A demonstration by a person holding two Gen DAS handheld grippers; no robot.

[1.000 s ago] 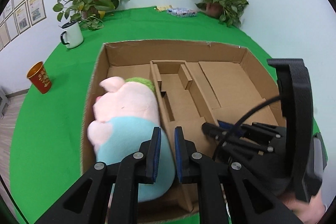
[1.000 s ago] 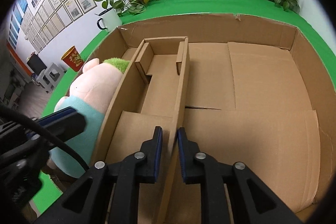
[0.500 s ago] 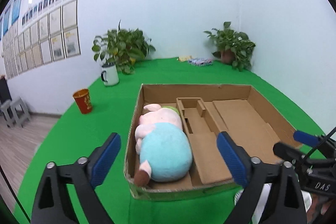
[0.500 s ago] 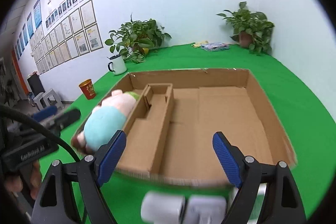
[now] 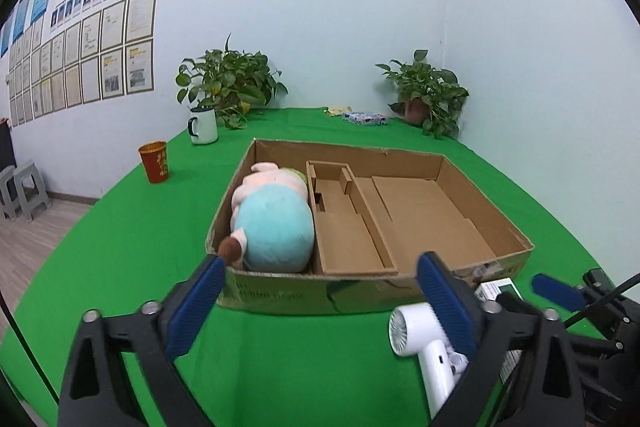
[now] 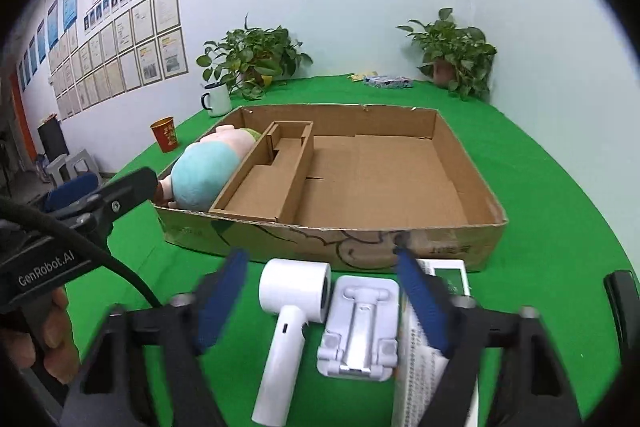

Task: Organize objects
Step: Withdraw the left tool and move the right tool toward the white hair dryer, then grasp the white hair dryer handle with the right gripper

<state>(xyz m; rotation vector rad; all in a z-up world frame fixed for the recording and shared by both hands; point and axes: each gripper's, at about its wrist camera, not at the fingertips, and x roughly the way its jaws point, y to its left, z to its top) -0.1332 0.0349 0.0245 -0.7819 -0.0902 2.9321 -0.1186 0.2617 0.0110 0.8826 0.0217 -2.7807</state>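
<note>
Left tongs: jaws apart, just been closing in from wider, nothing between the pads; hovering over the green table short of the box's near wall. Right tongs: jaws apart too, also just been narrowing, gripping nothing, blue pads blurred; hung above the loose items lying in front of the box.

Cardboard box: open top, largest item, ahead of both tongs. Narrow inner divider tray left of centre; wide right compartment bare cardboard.

Plush pig: pink head, teal body, lying in the box's left compartment against the divider, feet toward the near wall, just beyond the left tongs' left pad.

White hair dryer: flat on the table outside the box, barrel toward the near wall, handle toward the camera, below the gap of the right tongs, nearer the left pad.

White folding stand: just right of the dryer, also under that gap.

White and green carton: beside the stand, partly behind the right pad, near the box wall.
</note>
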